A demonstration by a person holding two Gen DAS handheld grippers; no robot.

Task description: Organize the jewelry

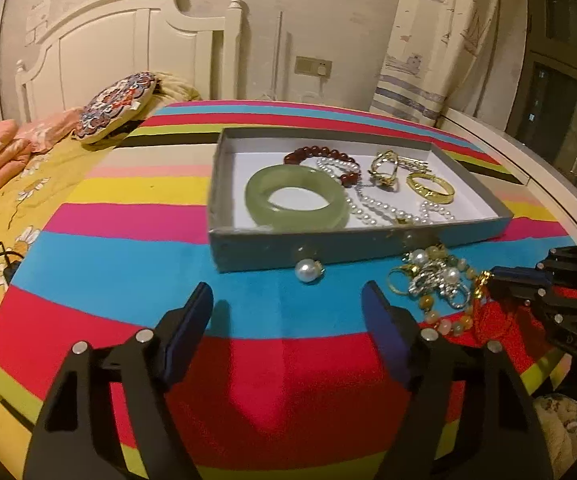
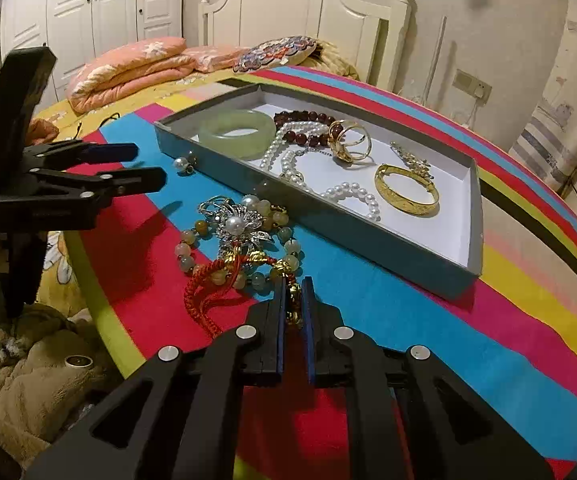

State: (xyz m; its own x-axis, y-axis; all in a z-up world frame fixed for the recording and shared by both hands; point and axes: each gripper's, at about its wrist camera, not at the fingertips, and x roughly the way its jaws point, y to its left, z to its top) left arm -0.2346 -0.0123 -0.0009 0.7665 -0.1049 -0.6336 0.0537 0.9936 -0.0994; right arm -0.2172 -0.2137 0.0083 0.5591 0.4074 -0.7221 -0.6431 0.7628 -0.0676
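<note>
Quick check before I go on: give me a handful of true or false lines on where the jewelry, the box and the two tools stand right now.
1. The green jade bangle lies inside the grey box. True.
2. The right tool is open and empty. False: it is shut on the gold charm of the red cord.
3. The left tool holds the loose pearl earring. False: its jaws stand apart with nothing between them; the earring lies on the cloth by the box.
4. The gold bangle lies in the box. True.
5. The silver brooch is in the box. False: it lies outside, in the pile.
</note>
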